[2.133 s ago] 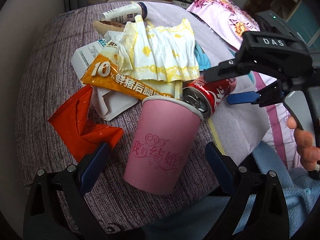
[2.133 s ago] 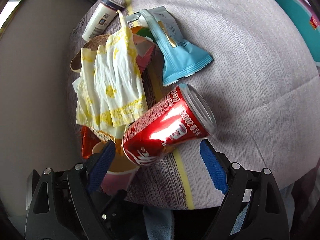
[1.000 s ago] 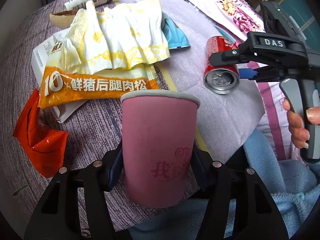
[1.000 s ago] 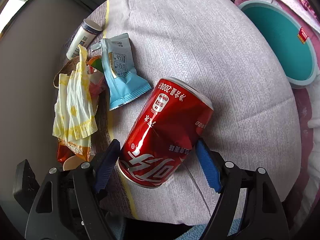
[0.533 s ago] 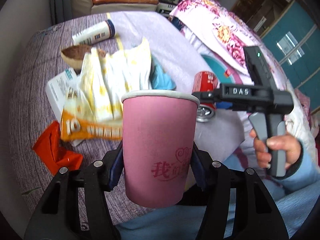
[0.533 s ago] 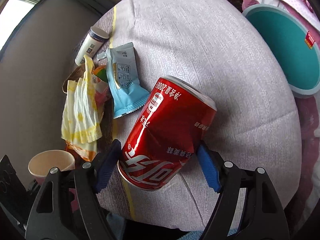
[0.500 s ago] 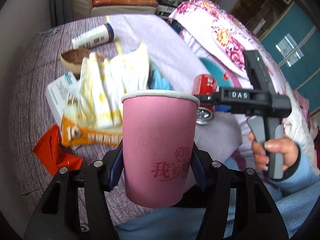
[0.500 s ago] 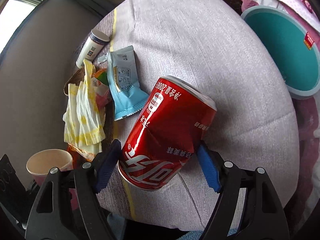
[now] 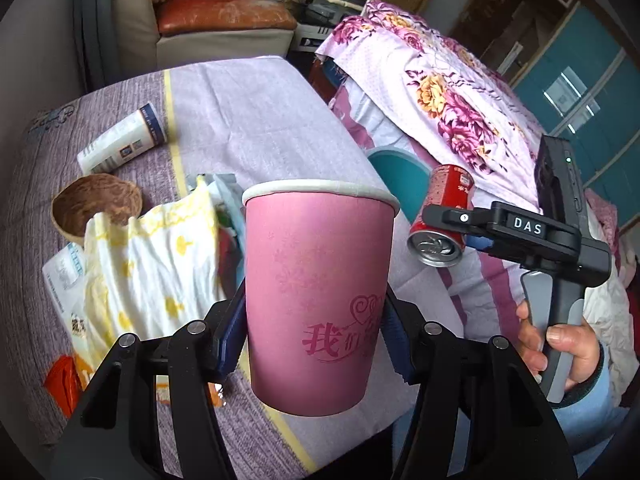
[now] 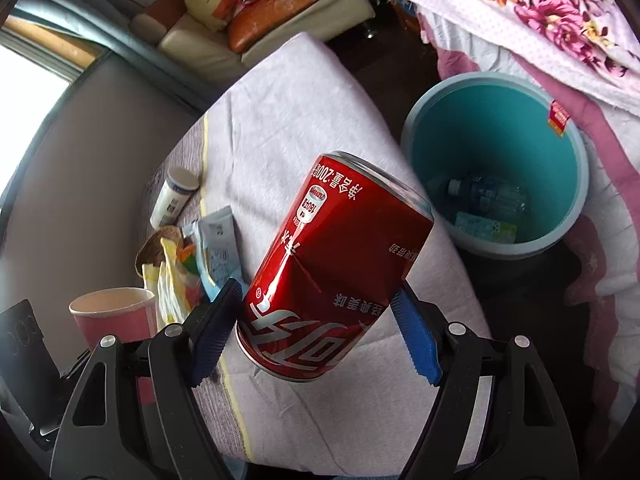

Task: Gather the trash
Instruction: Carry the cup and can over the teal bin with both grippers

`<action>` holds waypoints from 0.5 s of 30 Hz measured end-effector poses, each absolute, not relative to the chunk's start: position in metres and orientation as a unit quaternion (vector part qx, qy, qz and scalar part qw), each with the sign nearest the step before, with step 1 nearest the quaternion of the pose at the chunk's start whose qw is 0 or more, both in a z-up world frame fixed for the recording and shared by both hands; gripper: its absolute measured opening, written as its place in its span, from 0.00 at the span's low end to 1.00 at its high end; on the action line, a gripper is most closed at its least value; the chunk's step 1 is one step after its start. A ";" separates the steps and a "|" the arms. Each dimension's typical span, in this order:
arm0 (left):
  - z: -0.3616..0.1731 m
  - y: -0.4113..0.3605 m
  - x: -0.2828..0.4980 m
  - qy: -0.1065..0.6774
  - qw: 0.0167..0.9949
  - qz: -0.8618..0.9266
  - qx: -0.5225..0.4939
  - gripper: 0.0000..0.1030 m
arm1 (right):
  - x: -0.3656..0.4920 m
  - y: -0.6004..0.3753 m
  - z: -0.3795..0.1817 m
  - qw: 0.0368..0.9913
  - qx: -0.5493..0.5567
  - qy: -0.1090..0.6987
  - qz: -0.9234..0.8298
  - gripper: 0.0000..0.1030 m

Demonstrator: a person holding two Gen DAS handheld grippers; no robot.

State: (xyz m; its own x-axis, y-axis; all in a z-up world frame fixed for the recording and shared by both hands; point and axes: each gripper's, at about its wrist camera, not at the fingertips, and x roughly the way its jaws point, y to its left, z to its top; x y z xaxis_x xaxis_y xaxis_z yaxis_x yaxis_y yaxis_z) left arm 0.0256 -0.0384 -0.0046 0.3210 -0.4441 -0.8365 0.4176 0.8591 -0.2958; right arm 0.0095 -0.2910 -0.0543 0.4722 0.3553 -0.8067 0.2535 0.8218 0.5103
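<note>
My left gripper [image 9: 314, 328] is shut on a pink paper cup [image 9: 316, 292] and holds it upright above the table. My right gripper [image 10: 316, 334] is shut on a dented red cola can [image 10: 332, 272], lifted clear of the table; the can also shows in the left wrist view [image 9: 442, 216]. A teal trash bin [image 10: 496, 128] stands on the floor past the table's right edge, with a plastic bottle and a carton at its bottom. Left on the table are a yellow-white wrapper [image 9: 152, 248], a blue packet [image 10: 218, 240], a white tube [image 9: 122, 144] and a red wrapper [image 9: 62, 376].
A brown shell bowl [image 9: 96, 206] lies on the purple tablecloth [image 9: 248, 120]. A bed with a floral cover [image 9: 432, 80] is to the right, behind the bin. A sofa [image 9: 216, 28] stands beyond the table's far edge.
Both grippers have risen and tipped up with their loads. The table's litter has dropped lower in both views, and the bin's inside has come into the right wrist view.
</note>
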 end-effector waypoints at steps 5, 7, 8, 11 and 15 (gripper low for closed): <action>-0.011 -0.085 0.051 0.522 0.807 -0.278 0.001 0.58 | 0.012 -0.344 -0.051 0.814 0.320 0.485 -0.011 0.70; -0.015 -0.107 0.060 0.524 0.802 -0.287 0.008 0.58 | 0.013 -0.363 -0.052 0.816 0.326 0.477 -0.026 0.70; -0.016 -0.119 0.064 0.524 0.800 -0.291 0.013 0.58 | 0.014 -0.372 -0.052 0.816 0.328 0.474 -0.033 0.70; -0.024 -0.153 0.076 0.527 0.794 -0.302 0.028 0.58 | 0.014 -0.399 -0.055 0.817 0.335 0.466 -0.051 0.70; -0.037 -0.194 0.091 0.532 0.785 -0.315 0.045 0.58 | 0.015 -0.426 -0.060 0.818 0.337 0.460 -0.071 0.70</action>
State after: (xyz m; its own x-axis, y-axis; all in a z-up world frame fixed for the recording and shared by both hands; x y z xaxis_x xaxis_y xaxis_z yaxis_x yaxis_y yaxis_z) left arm 0.0908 -0.1942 -0.0371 0.2359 -0.4455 -0.8636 0.5422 0.7979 -0.2635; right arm 0.0151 -0.4258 -0.0595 0.5664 0.1946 -0.8008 0.4259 0.7628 0.4866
